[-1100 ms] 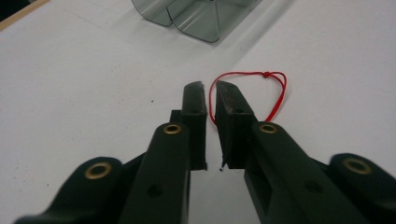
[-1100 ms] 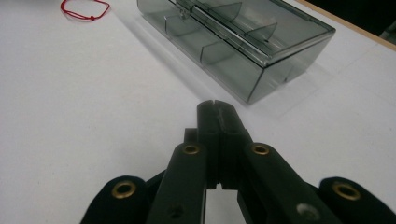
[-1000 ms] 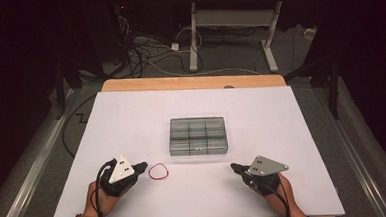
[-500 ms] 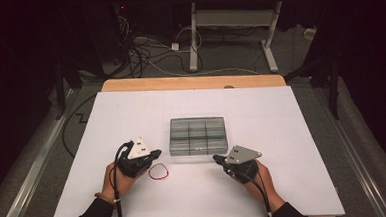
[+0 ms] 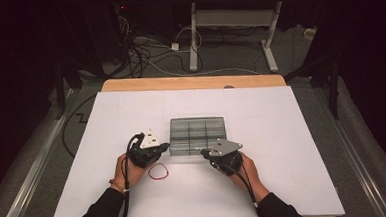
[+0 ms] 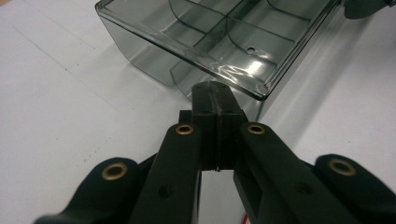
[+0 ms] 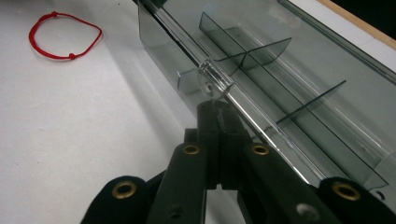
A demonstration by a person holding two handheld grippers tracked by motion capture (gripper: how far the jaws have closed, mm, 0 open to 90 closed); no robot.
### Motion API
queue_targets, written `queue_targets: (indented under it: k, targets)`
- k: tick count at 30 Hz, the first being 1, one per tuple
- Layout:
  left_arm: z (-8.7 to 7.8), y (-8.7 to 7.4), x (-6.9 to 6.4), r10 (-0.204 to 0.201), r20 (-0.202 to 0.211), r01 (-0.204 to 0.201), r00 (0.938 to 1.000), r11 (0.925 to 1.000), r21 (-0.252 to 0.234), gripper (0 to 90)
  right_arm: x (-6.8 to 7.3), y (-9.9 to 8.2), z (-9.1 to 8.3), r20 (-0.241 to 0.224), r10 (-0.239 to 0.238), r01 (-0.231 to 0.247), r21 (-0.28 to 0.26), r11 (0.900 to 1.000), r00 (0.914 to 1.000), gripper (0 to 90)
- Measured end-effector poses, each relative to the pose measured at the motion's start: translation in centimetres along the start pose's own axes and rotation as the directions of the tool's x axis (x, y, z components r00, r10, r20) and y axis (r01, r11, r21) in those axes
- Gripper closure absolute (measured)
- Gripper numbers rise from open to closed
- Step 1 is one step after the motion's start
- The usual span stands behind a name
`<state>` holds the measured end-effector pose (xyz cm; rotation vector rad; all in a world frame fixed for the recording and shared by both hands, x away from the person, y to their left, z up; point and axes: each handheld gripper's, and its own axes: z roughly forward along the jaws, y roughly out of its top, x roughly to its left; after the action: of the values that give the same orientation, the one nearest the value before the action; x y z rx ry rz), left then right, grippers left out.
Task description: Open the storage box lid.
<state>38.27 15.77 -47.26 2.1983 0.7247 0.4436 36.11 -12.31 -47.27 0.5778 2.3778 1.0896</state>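
Observation:
A clear grey compartment box (image 5: 198, 134) lies in the middle of the white table top. My left gripper (image 5: 166, 147) is shut with nothing in it, its tips right at the box's near left corner (image 6: 252, 88). My right gripper (image 5: 204, 152) is also shut and bare, its tips at the box's near edge by a small clear latch (image 7: 214, 80). A red string loop (image 5: 158, 172) lies on the table just in front of the left gripper and lies off to the upper left as the red loop (image 7: 63, 35) in the right gripper view.
The white table top (image 5: 293, 148) has a wooden strip (image 5: 192, 82) along its far edge. Beyond it, on the dark floor, are cables (image 5: 148, 56) and the white legs of another desk (image 5: 232, 31). Open white surface lies left and right of the box.
Both hands have moved forward and inward from the near edge of the table to the box's front side. Both grippers stayed shut.

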Motion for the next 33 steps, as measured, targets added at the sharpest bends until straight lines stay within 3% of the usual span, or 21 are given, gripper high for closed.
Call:
queue_targets:
  k: [7,14,23,33]
  targets:
    - [-0.02,0.01,-0.03,0.000,-0.002,0.000,1.0000,1.0000,-0.001,88.0,0.01,-0.04,0.04,-0.002,0.009,-0.009,-0.009,0.9999,1.0000,90.0]
    - [-0.13,-0.02,-0.21,0.006,-0.006,-0.006,1.0000,1.0000,0.000,87.9,0.65,0.16,0.12,-0.014,-0.013,0.012,-0.035,0.9993,0.9998,90.0]
    - [-0.24,-0.04,-0.25,0.007,-0.007,-0.007,1.0000,1.0000,-0.004,87.9,0.21,-0.20,0.12,0.002,-0.003,0.003,0.014,0.9999,1.0000,90.0]
    - [-0.14,-0.01,-0.33,0.011,-0.014,-0.011,0.9998,0.9999,0.002,88.0,0.33,-0.04,0.32,0.007,-0.005,0.005,-0.009,0.9999,1.0000,90.0]
